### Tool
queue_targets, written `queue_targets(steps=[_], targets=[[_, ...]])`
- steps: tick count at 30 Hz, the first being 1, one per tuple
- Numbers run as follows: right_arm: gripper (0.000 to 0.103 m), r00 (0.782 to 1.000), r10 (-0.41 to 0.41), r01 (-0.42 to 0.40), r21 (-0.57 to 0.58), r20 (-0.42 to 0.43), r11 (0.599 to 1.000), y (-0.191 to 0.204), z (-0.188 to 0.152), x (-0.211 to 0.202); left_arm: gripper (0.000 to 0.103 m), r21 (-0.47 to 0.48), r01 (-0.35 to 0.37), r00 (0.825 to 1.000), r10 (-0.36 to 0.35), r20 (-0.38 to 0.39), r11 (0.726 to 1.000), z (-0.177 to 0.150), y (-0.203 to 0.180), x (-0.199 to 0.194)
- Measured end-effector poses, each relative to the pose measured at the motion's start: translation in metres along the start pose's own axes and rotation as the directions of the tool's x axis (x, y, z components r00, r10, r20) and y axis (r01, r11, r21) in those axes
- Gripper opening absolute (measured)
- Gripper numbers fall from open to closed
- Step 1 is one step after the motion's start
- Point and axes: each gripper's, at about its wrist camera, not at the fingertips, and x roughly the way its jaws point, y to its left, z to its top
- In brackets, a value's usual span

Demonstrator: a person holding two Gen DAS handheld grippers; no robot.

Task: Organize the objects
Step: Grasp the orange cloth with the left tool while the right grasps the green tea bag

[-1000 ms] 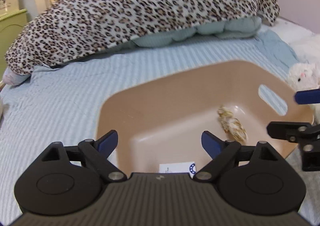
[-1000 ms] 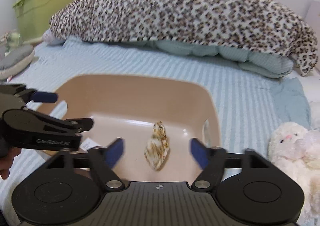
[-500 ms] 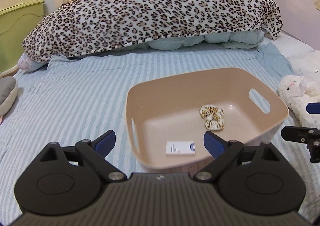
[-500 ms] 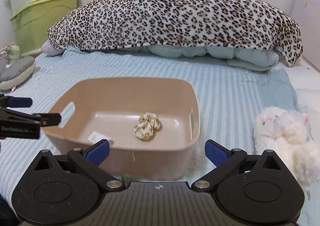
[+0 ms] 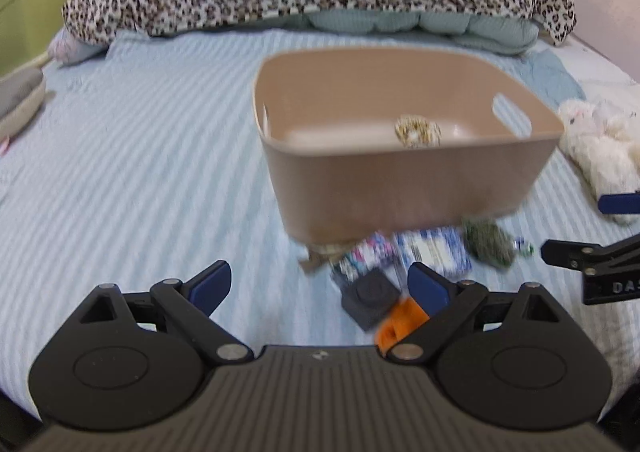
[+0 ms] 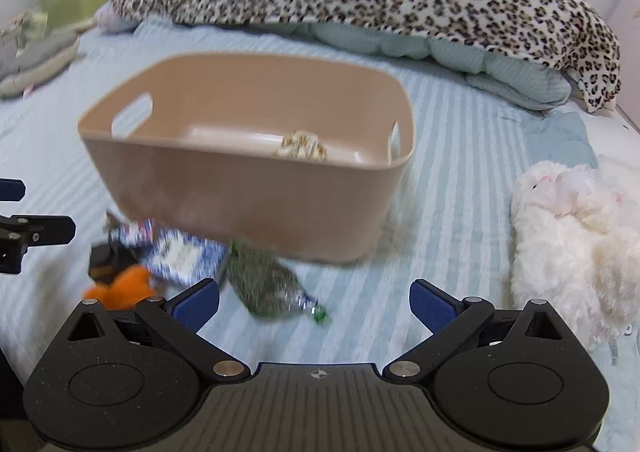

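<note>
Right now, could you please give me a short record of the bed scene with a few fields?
surface: striped bed sheet
bin: tan, upright, scrunchie inside
loose items: green packet, blue-and-white packet, orange-and-black piece, in front of the bin
plush toy: beside the bin
left gripper: open, empty
right gripper: open, empty

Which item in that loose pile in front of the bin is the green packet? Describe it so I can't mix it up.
Start at the tan bin on the striped bedsheet. A small pile lies against its near wall. The green packet is the pile's outermost piece on the white plush toy's side, speckled dark green with a crinkly clear end, unlike the blue-and-white pack and orange piece beside it.
</note>
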Motion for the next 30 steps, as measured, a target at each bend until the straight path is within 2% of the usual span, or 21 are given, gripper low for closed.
queue_targets(steps=[9, 18, 21, 24, 27, 28, 29, 30], targets=[[0.103, 0.998, -0.007, 0.001, -0.093, -0.062, 0.996, 0.018, -0.023, 0.032, 0.095, 0.033, 0.034, 0.995, -0.031, -0.091, 0.999, -0.035, -0.017, 0.028], [0.095, 0.999, -0.029, 0.023, -0.151, -0.033, 0.988, 0.031, -0.027, 0.05, 0.095, -0.06, 0.068, 0.986, -0.077, -0.146, 0.996, -0.037, -0.011, 0.051], [0.093, 1.0, -0.021, 0.019, -0.137, -0.016, 0.99, 0.032, -0.024, 0.054, 0.09, -0.09, 0.093, 0.984, -0.105, -0.144, 0.992, -0.036, -0.009, 0.053], [0.088, 1.0, -0.022, 0.022, -0.146, -0.002, 0.989, 0.034, -0.022, 0.06, 0.078, -0.097, 0.114, 0.98, -0.128, -0.151, 0.989, -0.034, -0.01, 0.054], [0.075, 1.0, -0.012, 0.011, -0.161, -0.003, 0.987, 0.038, -0.022, 0.065, 0.066, -0.093, 0.132, 0.976, -0.146, -0.163, 0.987, -0.033, -0.014, 0.055], [0.07, 1.0, -0.006, 0.007, -0.163, 0.002, 0.987, 0.039, -0.022, 0.066, 0.058, -0.086, 0.137, 0.975, -0.15, -0.166, 0.987, -0.033, -0.016, 0.056], [0.067, 1.0, -0.001, 0.002, -0.168, 0.009, 0.986, 0.04, -0.022, 0.066, 0.045, -0.077, 0.141, 0.974, -0.153, -0.168, 0.987, -0.033, -0.017, 0.057], [0.057, 1.0, 0.003, -0.001, -0.172, 0.013, 0.985, 0.041, -0.022, 0.066, 0.038, -0.069, 0.143, 0.973, -0.153, -0.173, 0.987, -0.033, -0.018, 0.058]])
